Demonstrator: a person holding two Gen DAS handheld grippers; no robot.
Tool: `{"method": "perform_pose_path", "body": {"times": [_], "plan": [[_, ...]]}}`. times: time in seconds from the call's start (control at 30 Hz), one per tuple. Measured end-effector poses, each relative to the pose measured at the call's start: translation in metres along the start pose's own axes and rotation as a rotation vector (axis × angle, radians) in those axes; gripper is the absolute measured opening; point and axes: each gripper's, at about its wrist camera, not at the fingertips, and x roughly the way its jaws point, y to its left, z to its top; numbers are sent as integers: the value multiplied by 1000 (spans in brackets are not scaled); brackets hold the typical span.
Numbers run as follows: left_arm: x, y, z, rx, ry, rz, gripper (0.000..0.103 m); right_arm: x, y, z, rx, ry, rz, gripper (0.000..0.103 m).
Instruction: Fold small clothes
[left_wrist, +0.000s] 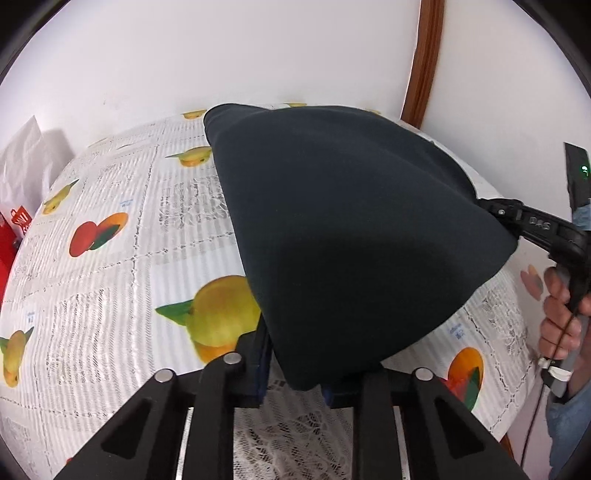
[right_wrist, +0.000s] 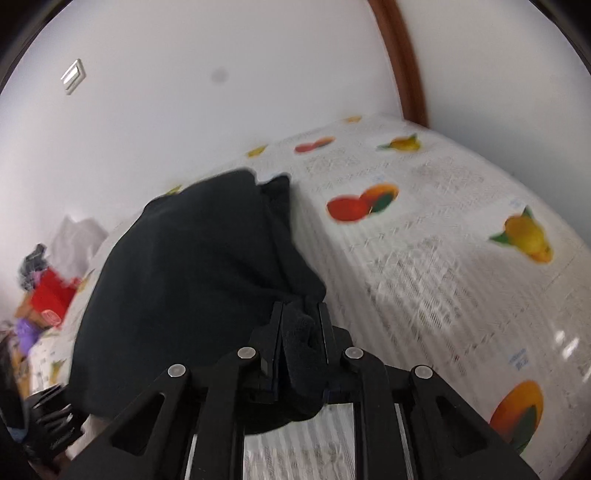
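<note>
garment: we hold the dark garment (left_wrist: 351, 229) up off the fruit-print table (left_wrist: 110, 295) | left tongs (left_wrist: 295, 384) clamped on near corner | right tongs (right_wrist: 301, 332) clamped on right corner | held edge spans between us

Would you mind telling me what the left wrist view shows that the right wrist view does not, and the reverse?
Only the left wrist view shows the person's hand holding the right gripper, seen from the side and clamped on one corner of the dark garment.

Only the right wrist view shows a wall switch and a cluttered pile at the table's far left.

Both show the dark garment lifted between the two grippers, the fruit-print tablecloth, the white wall and a brown wooden frame.
</note>
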Motion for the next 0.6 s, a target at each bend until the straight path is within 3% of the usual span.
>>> {"method": "perform_pose_path", "body": {"times": [0.1, 0.27, 0.4, 0.47, 0.6], "plan": [[-4, 16, 0, -33, 1, 14, 18, 8, 16, 5, -36, 1, 3, 14], [-16, 55, -9, -85, 0, 53, 18, 23, 45, 7, -62, 33, 106, 14], [-27, 77, -20, -118, 9, 56, 19, 19, 68, 2, -138, 47, 154, 22], [-30, 82, -24, -96, 29, 32, 23, 9, 71, -1, -173, 33, 141, 28], [-42, 88, -33, -75, 24, 8, 35, -11, 82, 14, -241, -10, 115, 29]]}}
